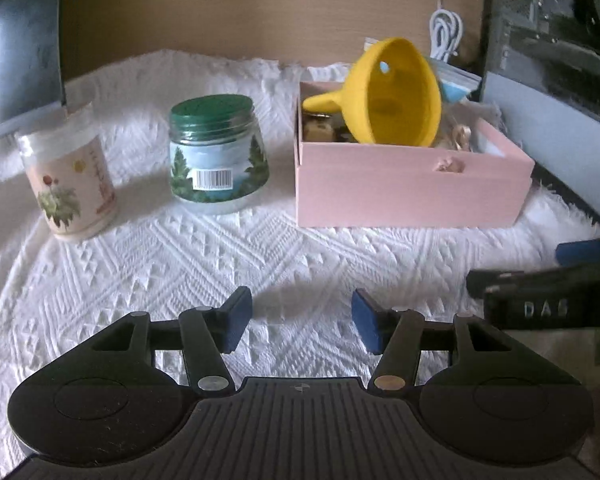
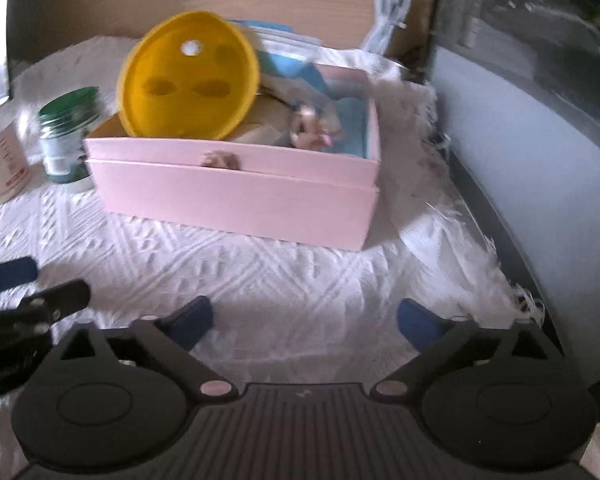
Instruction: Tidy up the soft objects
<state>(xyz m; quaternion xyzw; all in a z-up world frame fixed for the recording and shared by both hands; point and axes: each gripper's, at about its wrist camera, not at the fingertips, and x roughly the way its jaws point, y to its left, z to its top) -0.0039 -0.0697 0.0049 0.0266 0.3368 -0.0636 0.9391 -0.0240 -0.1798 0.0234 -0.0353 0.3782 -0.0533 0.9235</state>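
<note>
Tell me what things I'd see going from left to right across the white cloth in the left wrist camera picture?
Flowery white jar → green-lidded jar → pink box with the yellow funnel sticking out of it → the right gripper poking in at the edge.

Yellow silicone funnel [image 1: 396, 94] lying tilted in the open pink cardboard box [image 1: 408, 190]
Green-lidded glass jar [image 1: 218, 154] stands left, on white textured cloth [image 1: 220, 256].
</note>
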